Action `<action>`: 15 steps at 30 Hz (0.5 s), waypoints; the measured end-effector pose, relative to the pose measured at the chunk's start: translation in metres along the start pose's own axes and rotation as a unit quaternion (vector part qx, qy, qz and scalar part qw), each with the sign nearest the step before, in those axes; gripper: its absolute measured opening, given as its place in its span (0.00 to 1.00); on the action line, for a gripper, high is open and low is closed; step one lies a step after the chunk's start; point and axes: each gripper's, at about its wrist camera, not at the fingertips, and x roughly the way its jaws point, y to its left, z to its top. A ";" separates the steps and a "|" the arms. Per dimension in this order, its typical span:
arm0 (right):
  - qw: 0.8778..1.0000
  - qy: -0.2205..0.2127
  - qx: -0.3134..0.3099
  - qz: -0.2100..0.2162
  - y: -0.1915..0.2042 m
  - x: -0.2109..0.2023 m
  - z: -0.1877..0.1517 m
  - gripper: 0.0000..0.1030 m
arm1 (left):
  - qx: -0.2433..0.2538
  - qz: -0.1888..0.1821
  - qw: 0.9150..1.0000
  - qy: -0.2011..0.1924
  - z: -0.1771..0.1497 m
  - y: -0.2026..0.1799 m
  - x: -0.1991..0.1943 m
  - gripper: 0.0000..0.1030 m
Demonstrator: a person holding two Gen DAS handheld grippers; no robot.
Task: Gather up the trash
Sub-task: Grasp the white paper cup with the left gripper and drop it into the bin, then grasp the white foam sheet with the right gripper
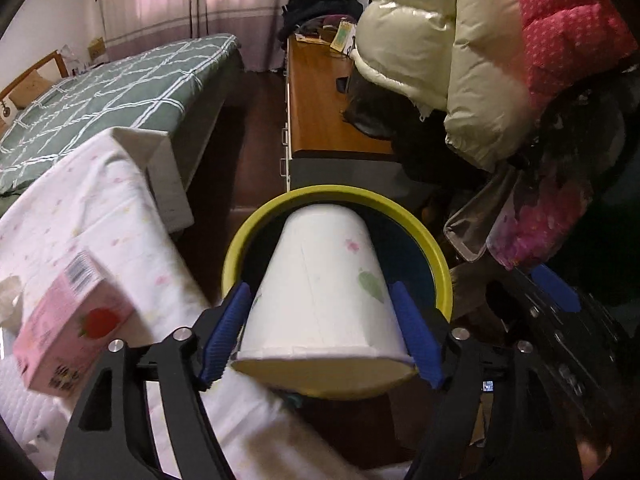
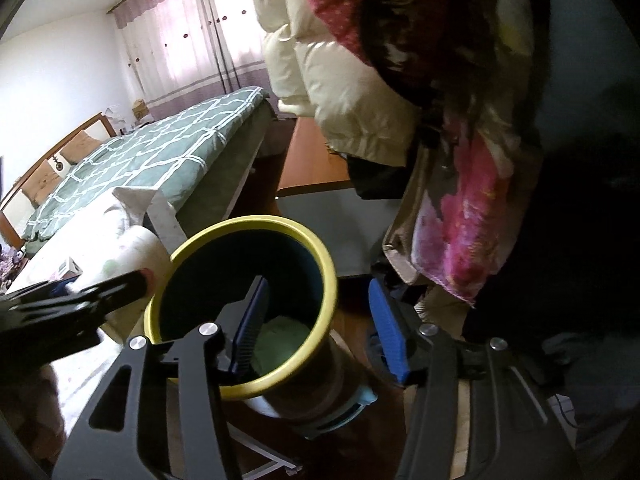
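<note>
My left gripper is shut on a white paper cup with faint flower prints. It holds the cup bottom-forward over the mouth of a yellow-rimmed trash bin. In the right wrist view the bin stands just ahead, dark inside with pale green trash at the bottom. My right gripper is open and empty; its left finger hangs over the bin's mouth, its right finger outside the rim. The left gripper and the cup show at the bin's left edge.
A pink strawberry-print box lies on a white sheet at left. A green-quilted bed stands behind. A wooden desk is at centre back. Puffy jackets hang at right, close above the bin.
</note>
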 end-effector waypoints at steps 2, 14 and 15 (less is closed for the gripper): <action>1.000 0.000 0.000 -0.002 -0.003 -0.001 0.001 0.50 | -0.012 0.003 1.000 0.005 0.003 0.001 0.003 0.81; 0.999 0.015 -0.029 0.039 0.037 -0.002 -0.011 0.53 | -0.094 0.057 0.988 -0.109 -0.052 0.067 -0.138 0.95; 0.998 0.018 -0.037 0.048 0.046 -0.002 -0.014 0.53 | -0.104 0.073 0.984 -0.123 -0.063 0.078 -0.157 0.95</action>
